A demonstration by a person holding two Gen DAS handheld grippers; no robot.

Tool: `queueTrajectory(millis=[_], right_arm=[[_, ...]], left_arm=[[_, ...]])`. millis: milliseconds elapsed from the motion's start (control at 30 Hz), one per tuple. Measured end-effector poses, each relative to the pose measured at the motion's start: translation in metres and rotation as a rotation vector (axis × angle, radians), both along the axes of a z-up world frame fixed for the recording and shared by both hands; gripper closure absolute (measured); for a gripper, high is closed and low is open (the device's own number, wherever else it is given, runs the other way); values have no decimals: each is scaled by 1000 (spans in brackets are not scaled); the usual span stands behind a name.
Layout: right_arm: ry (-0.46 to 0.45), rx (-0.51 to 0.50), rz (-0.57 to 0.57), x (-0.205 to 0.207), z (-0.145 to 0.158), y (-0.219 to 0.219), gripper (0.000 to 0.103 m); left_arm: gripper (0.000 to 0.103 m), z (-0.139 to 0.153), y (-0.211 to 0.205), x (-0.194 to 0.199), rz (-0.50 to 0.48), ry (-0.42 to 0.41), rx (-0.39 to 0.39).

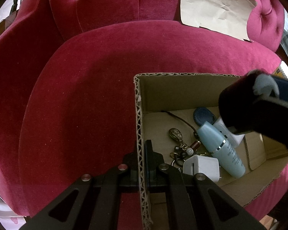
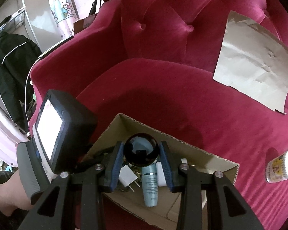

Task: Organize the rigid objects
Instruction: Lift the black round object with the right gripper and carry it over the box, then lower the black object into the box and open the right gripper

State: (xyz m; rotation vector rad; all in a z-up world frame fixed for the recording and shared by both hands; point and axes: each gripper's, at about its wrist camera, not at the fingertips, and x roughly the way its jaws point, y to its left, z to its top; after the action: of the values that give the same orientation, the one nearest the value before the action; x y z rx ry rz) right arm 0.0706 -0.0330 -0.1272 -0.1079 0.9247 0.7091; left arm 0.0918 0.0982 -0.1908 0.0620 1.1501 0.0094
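Left tongs (image 1: pixel 144 159) sit closest to the lens, pressed together on the left wall of the cardboard box (image 1: pixel 139 115), one finger outside, one inside, so they pinch the wall itself and steady the box on the red armchair seat (image 1: pixel 86 95). Right tongs (image 2: pixel 142 153) pinch a dark glossy ball (image 2: pixel 141 150) between blue pads, held right over the open box, above its contents. In the left view the right tongs show as a dark blurred shape over the box's far right corner. Already lying on the box floor: pale blue tube (image 1: pixel 220 149), long axis running from the far wall toward the near right edge, cap end farther away; white plug adapter (image 1: pixel 200 167) just beside the tube near the left wall; brass keychain charm (image 1: pixel 175 134) with its cord trailing toward the far wall; blue oval tag (image 1: pixel 203 115) toward the far side; another white block partly hidden under the right tongs. The ball lies straight below-ahead of the right tongs' own lens, directly over the tube, so the drop looks like a plain release downward; right hand is the nearer one, left only braces. Outside the box: a small printed cup (image 2: pixel 280 164) lies on its side near the seat's right edge, well apart from the box, likely next to go in. Crumpled paper sheet (image 2: pixel 255 61) leans on the backrest.
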Motion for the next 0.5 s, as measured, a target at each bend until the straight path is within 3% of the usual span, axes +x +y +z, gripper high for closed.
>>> queueTrajectory(millis=[500], right_arm=[[-2,9,10,-2,-5,0,62]], left_arm=[[100,0,1,0,1,0,-2]])
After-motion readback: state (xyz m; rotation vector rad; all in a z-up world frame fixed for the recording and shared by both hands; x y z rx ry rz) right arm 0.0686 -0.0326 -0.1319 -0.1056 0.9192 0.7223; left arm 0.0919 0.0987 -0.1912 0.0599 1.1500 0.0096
